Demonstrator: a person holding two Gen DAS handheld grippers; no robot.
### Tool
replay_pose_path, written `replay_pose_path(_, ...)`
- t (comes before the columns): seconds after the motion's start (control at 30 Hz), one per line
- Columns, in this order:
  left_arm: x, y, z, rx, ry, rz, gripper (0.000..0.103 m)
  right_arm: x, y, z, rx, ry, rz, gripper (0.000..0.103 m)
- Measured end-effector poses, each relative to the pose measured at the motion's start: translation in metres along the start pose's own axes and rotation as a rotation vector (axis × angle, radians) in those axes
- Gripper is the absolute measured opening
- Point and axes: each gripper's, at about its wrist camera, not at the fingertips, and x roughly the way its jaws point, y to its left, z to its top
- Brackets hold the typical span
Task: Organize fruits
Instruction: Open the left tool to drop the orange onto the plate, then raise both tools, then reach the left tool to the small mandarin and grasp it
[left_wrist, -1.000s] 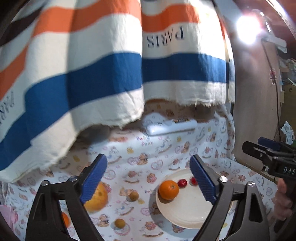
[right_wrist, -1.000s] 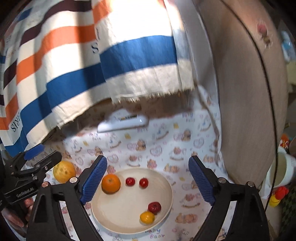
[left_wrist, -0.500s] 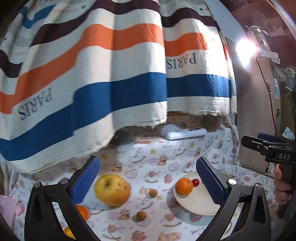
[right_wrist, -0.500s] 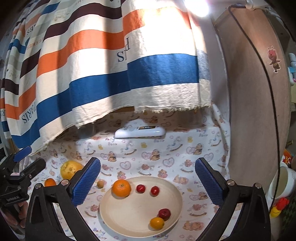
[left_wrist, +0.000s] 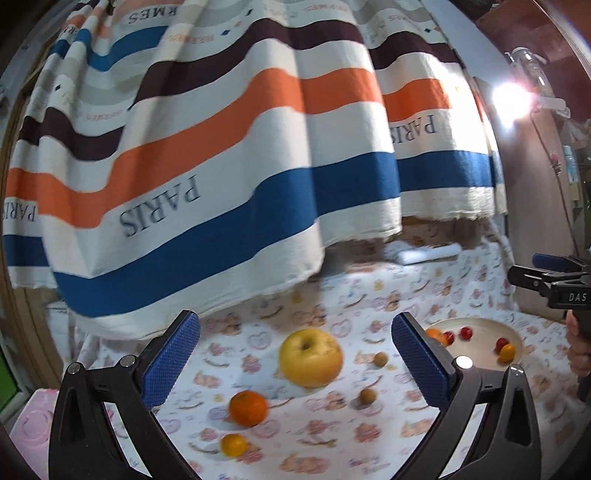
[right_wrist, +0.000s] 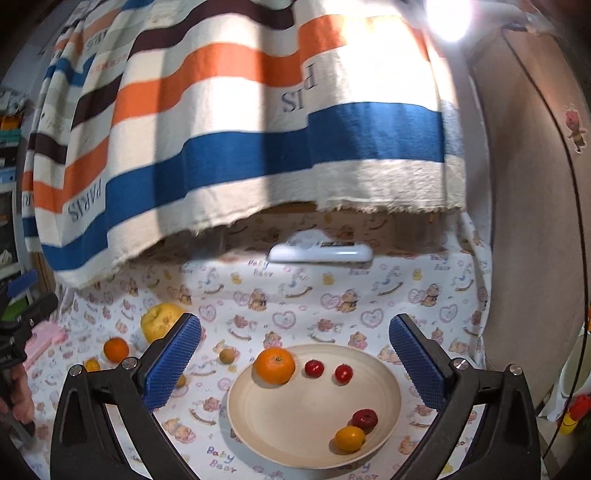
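Observation:
My left gripper (left_wrist: 295, 352) stands open above a big yellow apple (left_wrist: 311, 357). Below the apple lie an orange (left_wrist: 248, 408) and a small yellow citrus (left_wrist: 233, 445), with two small brown fruits (left_wrist: 380, 359) to its right. My right gripper (right_wrist: 294, 356) is open over the cream plate (right_wrist: 295, 421). That plate holds an orange (right_wrist: 274, 365), two small red fruits (right_wrist: 314, 368) at the back, and a red fruit (right_wrist: 365, 418) beside a yellow one (right_wrist: 349, 438) at the front. Nothing is between either pair of fingers.
A striped cloth (left_wrist: 221, 155) hangs low over the back of the table. A white remote-like device (right_wrist: 320, 254) lies under its edge. A pink item (right_wrist: 42, 341) sits at the left edge. A wooden panel (right_wrist: 528, 221) closes the right side. The table wears a bear-print cover (right_wrist: 332, 295).
The left gripper has swung left, from over the plate to over the yellow apple and loose fruits. The right gripper has drawn back a little, so more of the table shows.

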Motion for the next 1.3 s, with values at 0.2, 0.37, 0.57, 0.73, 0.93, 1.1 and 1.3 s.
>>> replay_pose_path(0.2, 0.002, 0.023, -0.008, -0.055, 0.025, 0.027, 0.103, 0.008, 0.012, -0.013, -0.007, 0.019, 0.031, 0.103)
replay_pose_path(0.37, 0.003, 0.03, -0.013, -0.073, 0.022, 0.044, 0.103, 0.014, 0.018, -0.021, -0.003, 0.044, 0.076, 0.103)
replay_pose_path(0.57, 0.019, 0.03, -0.022, -0.032, 0.086, 0.048, 0.103, 0.015, 0.023, -0.024, -0.025, 0.055, 0.09, 0.103)
replay_pose_path(0.73, 0.027, 0.036, -0.026, -0.058, 0.126, 0.04, 0.103, 0.013, 0.022, -0.021, -0.012, 0.054, 0.097, 0.103)
replay_pose_path(0.93, 0.031, 0.045, -0.022, -0.075, 0.139, 0.068, 0.103, 0.012, 0.017, -0.006, 0.008, 0.013, 0.037, 0.103)
replay_pose_path(1.1, 0.032, 0.064, -0.018, -0.132, 0.156, 0.075, 0.103, 0.014, 0.031, 0.017, 0.0, 0.016, 0.06, 0.103)
replay_pose_path(1.3, 0.05, 0.08, -0.025, -0.189, 0.252, 0.065, 0.103, 0.029, 0.086, 0.031, -0.096, 0.012, 0.135, 0.103)
